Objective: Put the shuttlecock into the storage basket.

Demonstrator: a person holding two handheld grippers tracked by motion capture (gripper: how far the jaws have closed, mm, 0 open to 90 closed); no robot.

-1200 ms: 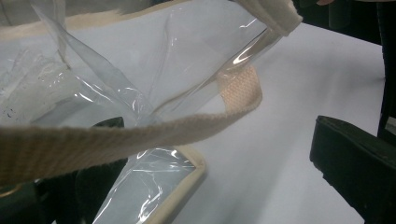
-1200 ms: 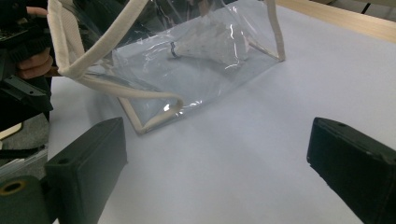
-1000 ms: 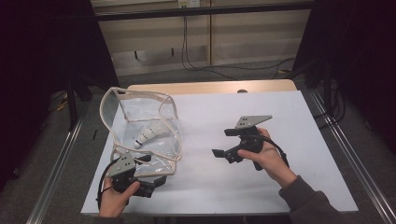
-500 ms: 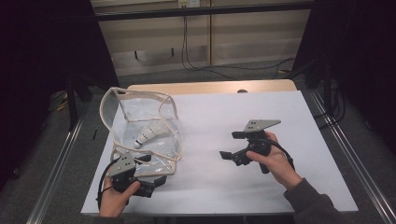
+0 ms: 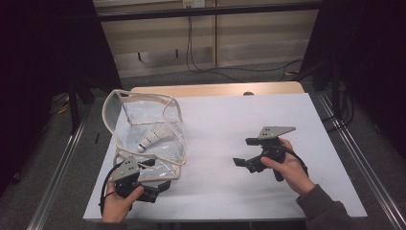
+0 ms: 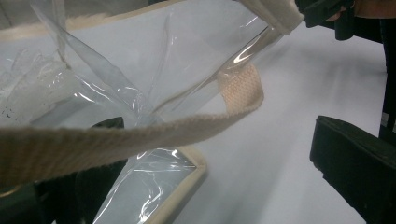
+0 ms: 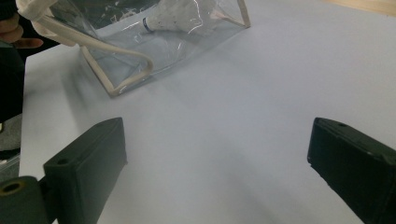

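Since the earlier frames, the right gripper (image 5: 245, 152) has been drawn back toward the table's (image 5: 230, 120) right side, well apart from the clear bag (image 5: 143, 129); its jaws are held wide, empty. A shuttlecock (image 5: 152, 139) is seen lying inside the bag. The left gripper (image 5: 160, 178) is set at the bag's near edge, jaws parted around the strap (image 6: 140, 135).

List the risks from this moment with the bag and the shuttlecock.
1. The left gripper sits at the clear bag near its beige strap; its jaws look apart, so the strap could slip free.
2. The bag lies open and floppy; a tug might roll the shuttlecock out.
3. The right gripper is open and apart, giving no support.
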